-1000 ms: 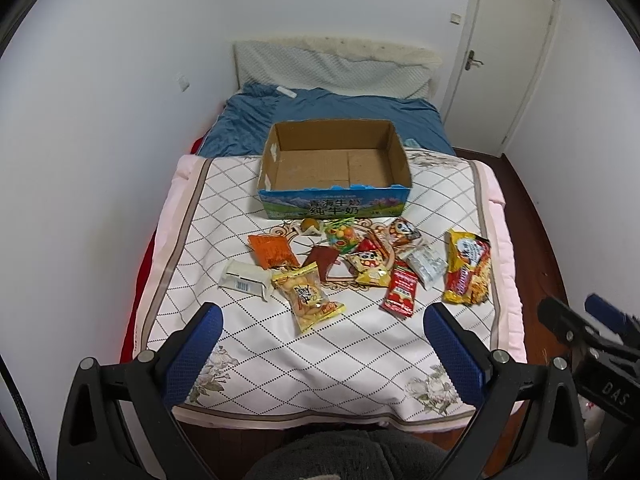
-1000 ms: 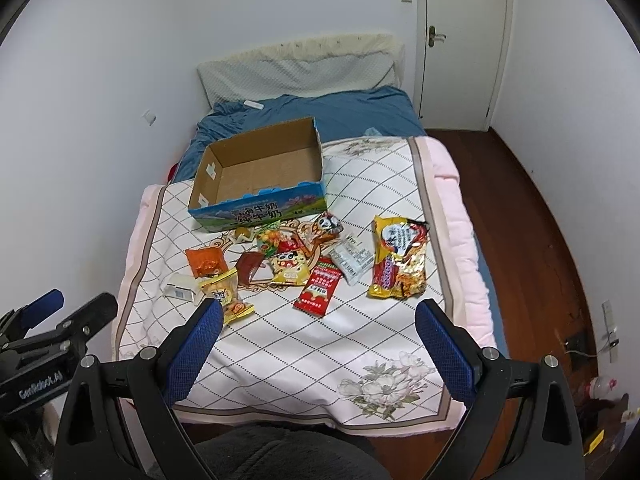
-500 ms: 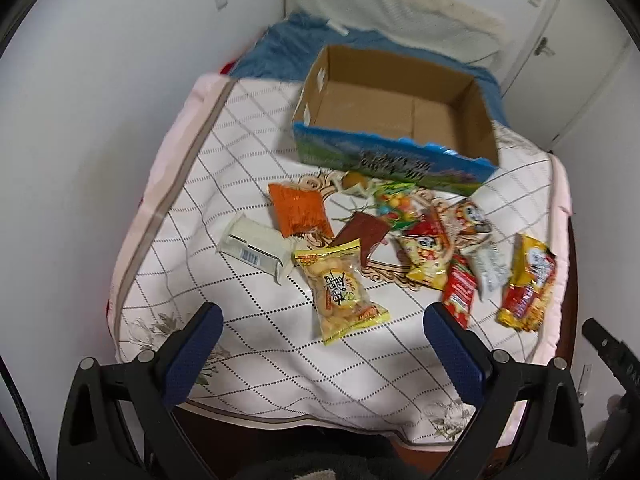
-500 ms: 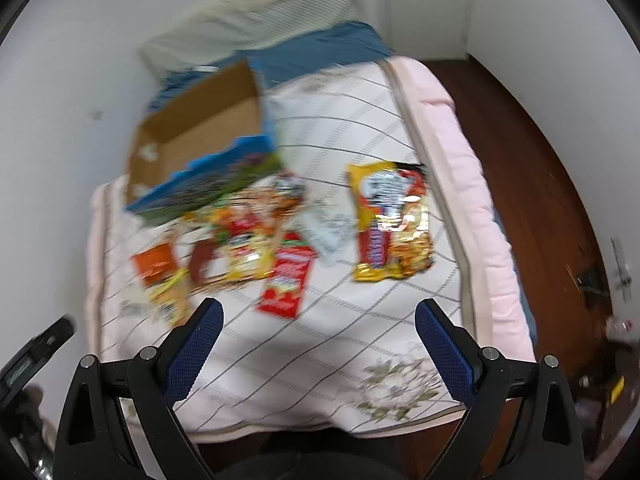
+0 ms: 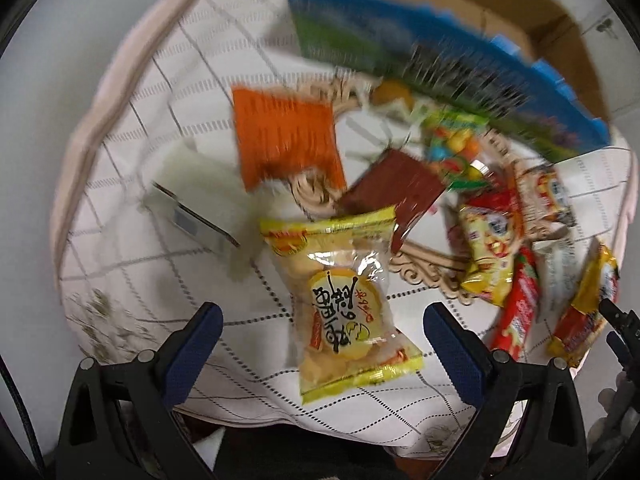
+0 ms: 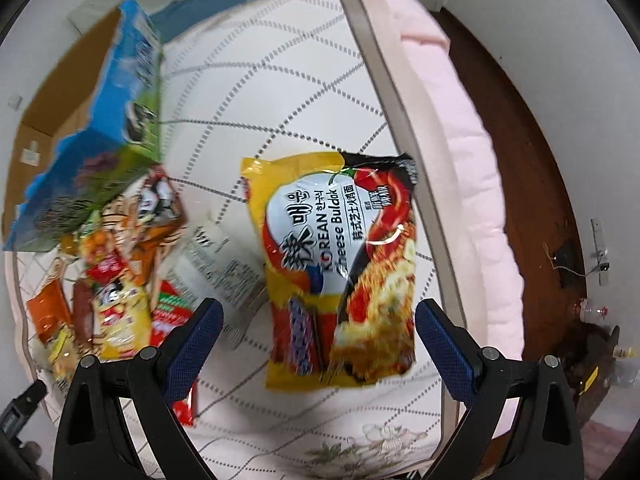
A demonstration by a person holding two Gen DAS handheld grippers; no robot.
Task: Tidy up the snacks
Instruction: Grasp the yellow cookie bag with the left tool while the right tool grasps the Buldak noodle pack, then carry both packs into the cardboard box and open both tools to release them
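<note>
Both grippers spread wide, holding nothing. My left gripper point(image 5: 320, 332) sits over the cracker bag point(image 5: 348, 300) — long axis running away from me, bag between the fingers. My right gripper point(image 6: 318, 330) frames the noodle pack point(image 6: 336, 268) likewise. Box point(image 5: 460, 40) lies beyond, on the bed point(image 6: 460, 128).

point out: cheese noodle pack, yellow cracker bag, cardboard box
cheese noodle pack point(image 6: 334, 268): right wrist view, middle of its printed front.
yellow cracker bag point(image 5: 344, 300): left wrist view, round yellow label at its middle.
cardboard box point(image 5: 400, 40): left wrist view, blue printed front wall.
</note>
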